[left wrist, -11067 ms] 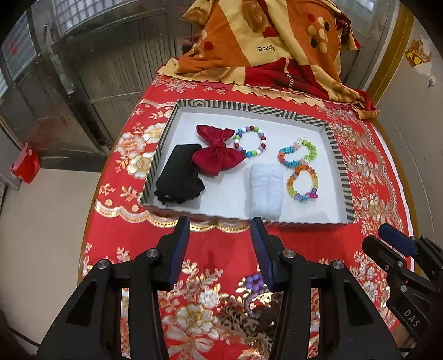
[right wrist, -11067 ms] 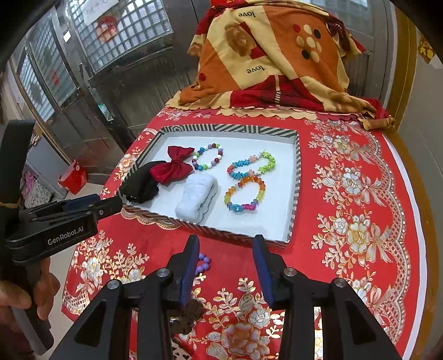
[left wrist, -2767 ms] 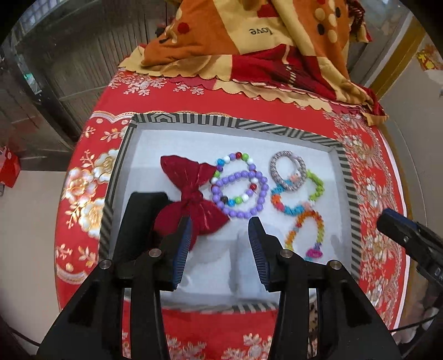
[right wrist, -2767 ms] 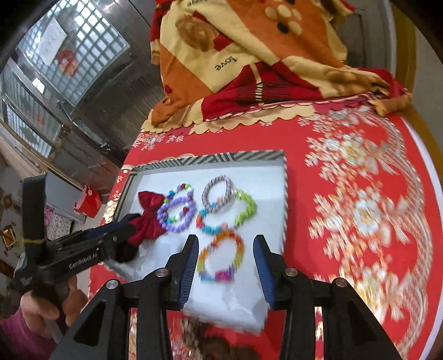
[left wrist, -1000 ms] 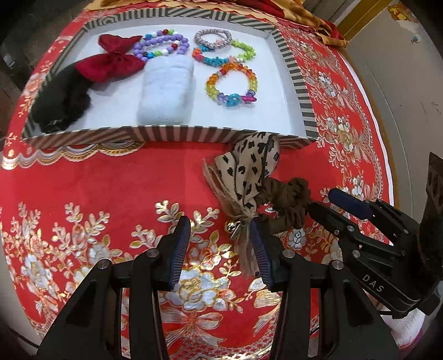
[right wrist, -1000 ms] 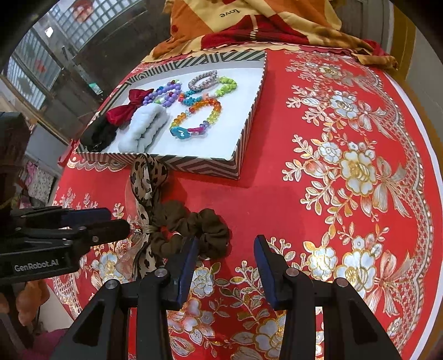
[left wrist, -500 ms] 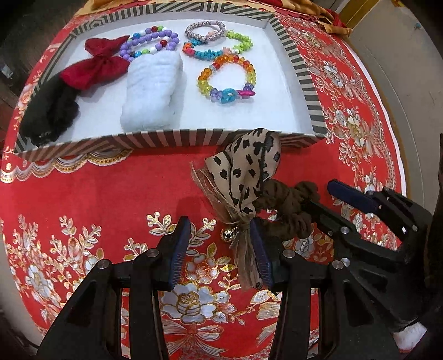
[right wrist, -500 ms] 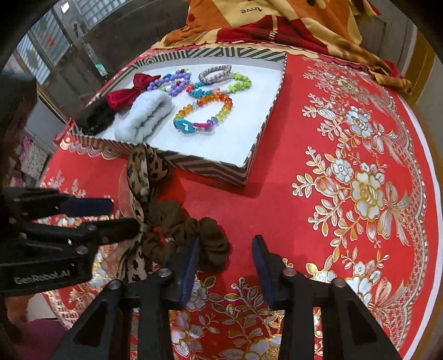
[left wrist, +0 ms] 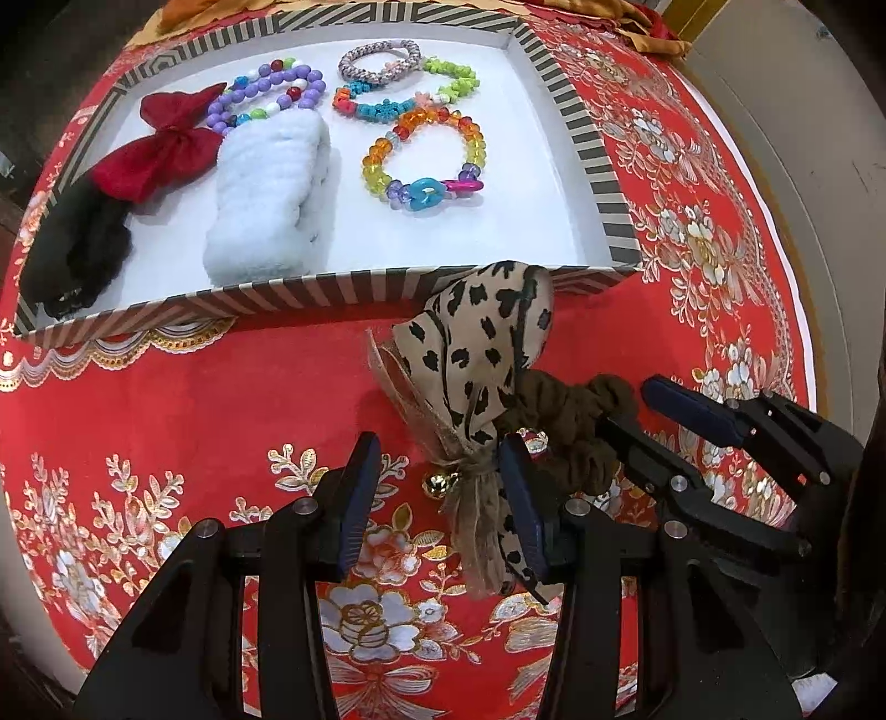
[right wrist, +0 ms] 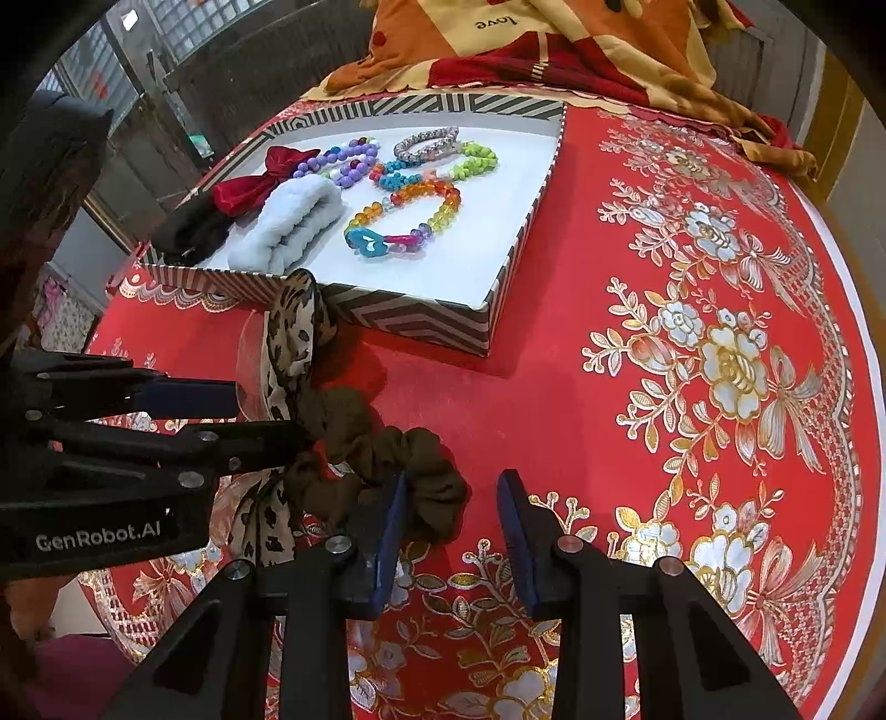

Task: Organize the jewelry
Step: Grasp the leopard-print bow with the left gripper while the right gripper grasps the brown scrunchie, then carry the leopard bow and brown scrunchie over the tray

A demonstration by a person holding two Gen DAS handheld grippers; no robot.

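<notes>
Left gripper (left wrist: 443, 493): jaws spread wide, low over the red floral tablecloth (left wrist: 166, 399); the knot of the leopard-print ribbon bow (left wrist: 476, 354) lies between its fingers, ungripped.
Right gripper (right wrist: 451, 526): jaws released, holding nothing; its left finger touches the rim of the dark brown fabric scrunchie (right wrist: 387, 454).
Scrunchie and bow: joined, lying on the cloth just outside the tray's near edge; the bow's upper loop leans on that wall.
Striped-rim white tray (left wrist: 587, 138): sits toward the cloth's far edge.
Tray's left side: black scrunchie (left wrist: 72, 243), dark red bow (left wrist: 160, 149), pale blue fluffy scrunchie (left wrist: 266, 199).
Tray's far edge: purple bead bracelet (left wrist: 266, 94), silver braided bracelet (left wrist: 376, 55), turquoise-and-green bead bracelet (left wrist: 404, 99).
Tray's middle: rainbow bead bracelet (left wrist: 426, 155).
Far edge of cloth: orange patterned blanket (right wrist: 554, 44).
</notes>
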